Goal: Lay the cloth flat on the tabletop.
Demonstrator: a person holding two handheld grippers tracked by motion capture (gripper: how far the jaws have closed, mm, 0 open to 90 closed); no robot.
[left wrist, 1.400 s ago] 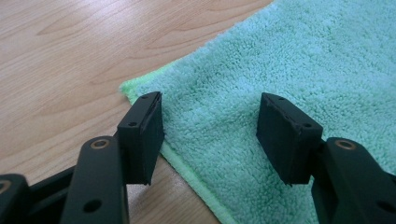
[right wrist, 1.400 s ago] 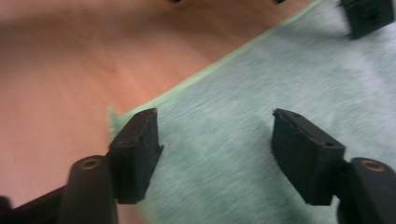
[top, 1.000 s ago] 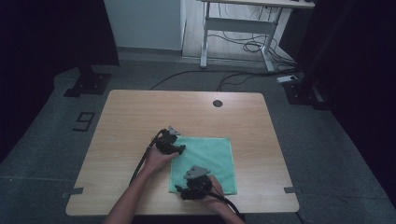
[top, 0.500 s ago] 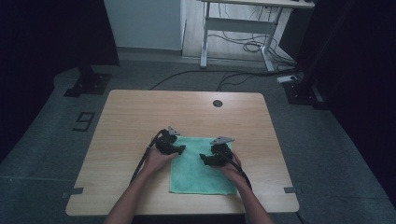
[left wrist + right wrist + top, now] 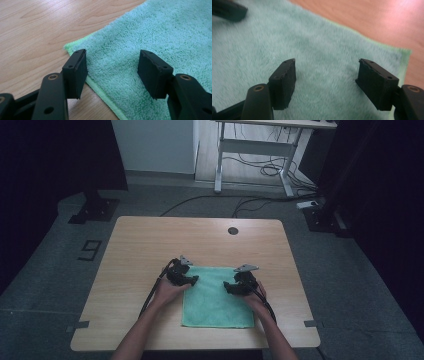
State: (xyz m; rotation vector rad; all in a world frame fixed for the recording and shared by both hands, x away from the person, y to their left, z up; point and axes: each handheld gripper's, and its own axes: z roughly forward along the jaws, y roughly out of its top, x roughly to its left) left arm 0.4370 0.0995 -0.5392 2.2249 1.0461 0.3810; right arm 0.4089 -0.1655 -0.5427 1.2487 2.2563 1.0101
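Towel: we record one green terry towel (image 5: 217, 296), spread flat on the near half of the table, its front hem close to the table's near edge.
Table: we note a light wooden tabletop (image 5: 150, 245) with rounded corners and a dark round cable hole (image 5: 233, 230) near its far edge.
Left gripper: we find the left gripper (image 5: 183, 279) at the towel's far left corner, jaws standing apart with nothing clamped. In the left gripper view (image 5: 112, 72) one jaw sits over the towel's hem by bare wood, the other over the pile, the corner lying just ahead between them.
Right gripper: we find the right gripper (image 5: 239, 286) near the towel's far right corner, jaws likewise apart and empty. In the right gripper view (image 5: 325, 83) both jaws stand over the green pile, the corner ahead and to the right.
Hands: we list a left hand (image 5: 170, 292) and a right hand (image 5: 256, 299), each behind its gripper, forearms entering from the near edge.
Surroundings: we note grey floor (image 5: 60, 270) and a white desk frame (image 5: 255, 150) with loose cables beyond the table.
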